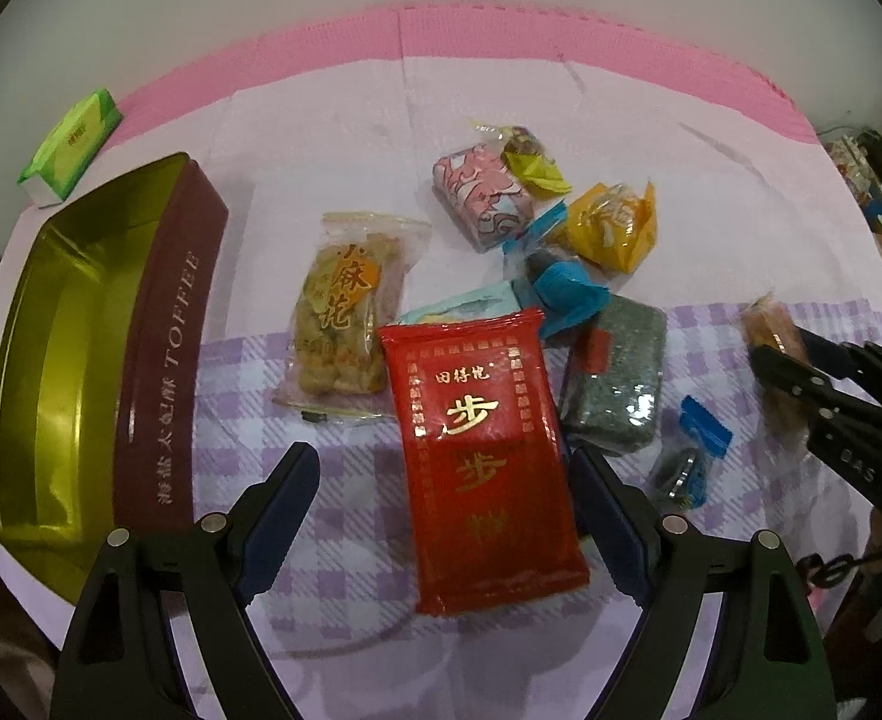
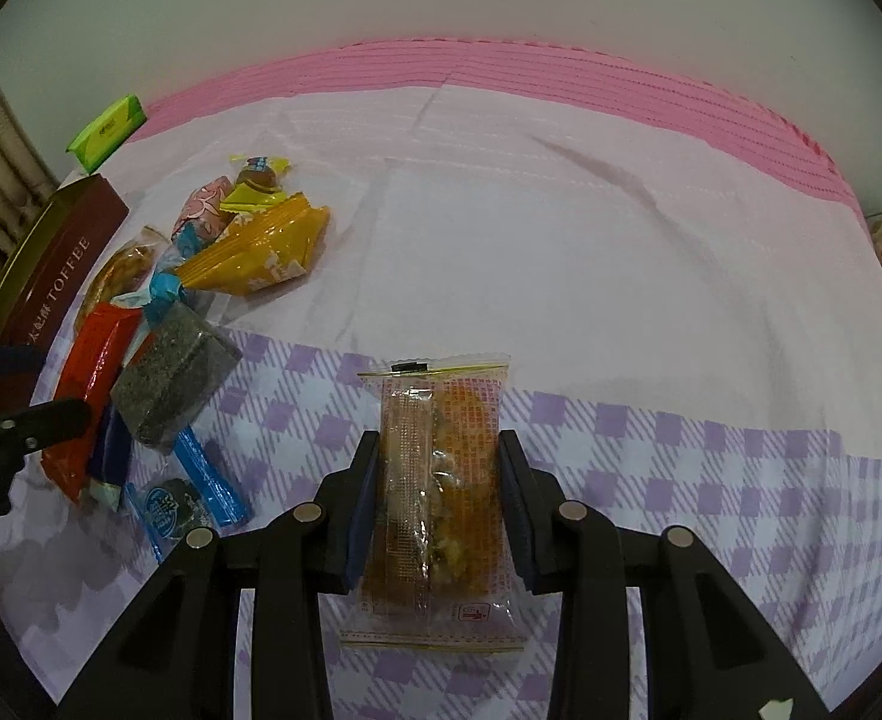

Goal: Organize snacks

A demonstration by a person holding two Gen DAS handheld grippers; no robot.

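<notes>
The right gripper (image 2: 438, 501) squeezes a clear snack packet (image 2: 438, 480) with orange, crumbly food inside. Both blue pads press on the packet's sides, low in the middle of the right wrist view. The packet stands tall between the fingers, above the purple checked cloth (image 2: 711, 480).

The left gripper (image 1: 444, 486) is wide apart and holds nothing. A red packet with gold writing (image 1: 483, 456) lies flat on the cloth between its two fingers, in the lower middle of the left wrist view. I cannot tell if the fingers touch it.

At the left of that view sits an open toffee tin (image 1: 171, 360), gold inside and dark red outside. Just beside the red packet lies a clear bag of fried twists (image 1: 345, 312). Above them is a pile of snacks: a pink wrapped roll (image 1: 477, 195), a yellow packet (image 1: 612, 225), a blue wrapper (image 1: 567, 294) and a dark green block (image 1: 618, 372). A green tissue pack (image 1: 72, 144) rests at the upper left.
</notes>
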